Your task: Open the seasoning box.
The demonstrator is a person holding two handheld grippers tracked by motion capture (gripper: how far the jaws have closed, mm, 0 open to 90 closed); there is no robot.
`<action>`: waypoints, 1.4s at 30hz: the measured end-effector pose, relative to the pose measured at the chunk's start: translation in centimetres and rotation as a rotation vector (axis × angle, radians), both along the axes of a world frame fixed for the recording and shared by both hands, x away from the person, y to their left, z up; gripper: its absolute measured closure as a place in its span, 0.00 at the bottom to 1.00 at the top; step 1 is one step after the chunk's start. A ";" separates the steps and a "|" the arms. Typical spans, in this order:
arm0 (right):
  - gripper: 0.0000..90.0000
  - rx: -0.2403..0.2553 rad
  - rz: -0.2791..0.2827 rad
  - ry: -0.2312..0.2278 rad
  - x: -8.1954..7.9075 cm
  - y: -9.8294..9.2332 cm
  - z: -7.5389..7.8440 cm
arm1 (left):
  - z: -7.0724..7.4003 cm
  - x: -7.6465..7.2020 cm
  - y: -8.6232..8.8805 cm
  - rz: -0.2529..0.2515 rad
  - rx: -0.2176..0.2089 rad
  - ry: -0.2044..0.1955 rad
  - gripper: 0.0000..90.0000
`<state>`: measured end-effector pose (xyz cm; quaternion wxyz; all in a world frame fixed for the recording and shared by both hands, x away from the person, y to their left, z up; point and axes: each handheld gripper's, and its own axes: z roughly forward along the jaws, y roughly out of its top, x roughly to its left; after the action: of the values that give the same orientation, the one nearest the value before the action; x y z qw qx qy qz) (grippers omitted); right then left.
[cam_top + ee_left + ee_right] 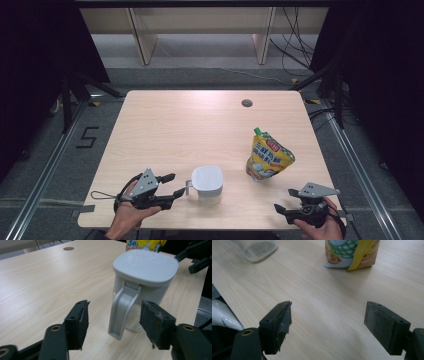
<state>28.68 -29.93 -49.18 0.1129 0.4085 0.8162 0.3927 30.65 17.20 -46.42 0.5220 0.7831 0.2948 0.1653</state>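
My left tool (113,327) hangs low over the near part of the desk (165,125), and its jaws stand wide with the handle (122,312) of the white-lidded jug (207,184) between them. The pads (80,322) are clear of the handle on both sides; nothing is gripped. From the high view the left tool (171,184) points straight at the jug, tips just beside the handle. The jug sits upright right ahead of this tool, lid (146,265) shut flat on top, clear glass body below it.

My right tool (328,322) rests low at the near edge, well apart from the jug, jaws spread wide over bare wood. In the high view I see the right tool (285,200) aimed in toward the middle. Ahead of it, a little off to one side, stands the yellow spouted pouch (267,155), upright and leaning slightly, green cap at the top. I see the pouch's base ahead of the jaws, and the jug's glass bottom (257,248) farther off to the side.

As I read it, the step in hand is the handle: the jaws frame it with no grip on it. Whether I am about to clamp or letting go, I cannot tell. To grip, the next move calls for squeezing evenly on the handle's flat sides, keeping the tool level so the jug does not twist. The pouch looks like the right tool's job after that.
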 end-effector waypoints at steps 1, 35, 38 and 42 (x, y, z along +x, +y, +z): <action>0.25 0.000 0.005 -0.008 0.1 -0.1 0.0 | 0.2 -0.1 0.0 0.001 -0.004 0.000 0.48; 0.25 -0.024 -0.019 -0.020 -0.5 -0.4 0.1 | 2.6 0.0 -3.1 0.036 -0.058 0.007 0.99; 0.25 -0.024 -0.018 -0.019 -0.5 -0.4 0.1 | 2.6 0.2 -3.4 0.027 -0.047 0.006 0.99; 0.25 -0.025 -0.018 -0.019 -0.5 -0.4 0.1 | 2.3 0.4 -3.9 0.017 -0.039 0.008 0.99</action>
<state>28.19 -30.29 -49.06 0.1293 0.4107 0.8161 0.3854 31.08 13.34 -44.08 0.5348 0.7708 0.3066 0.1607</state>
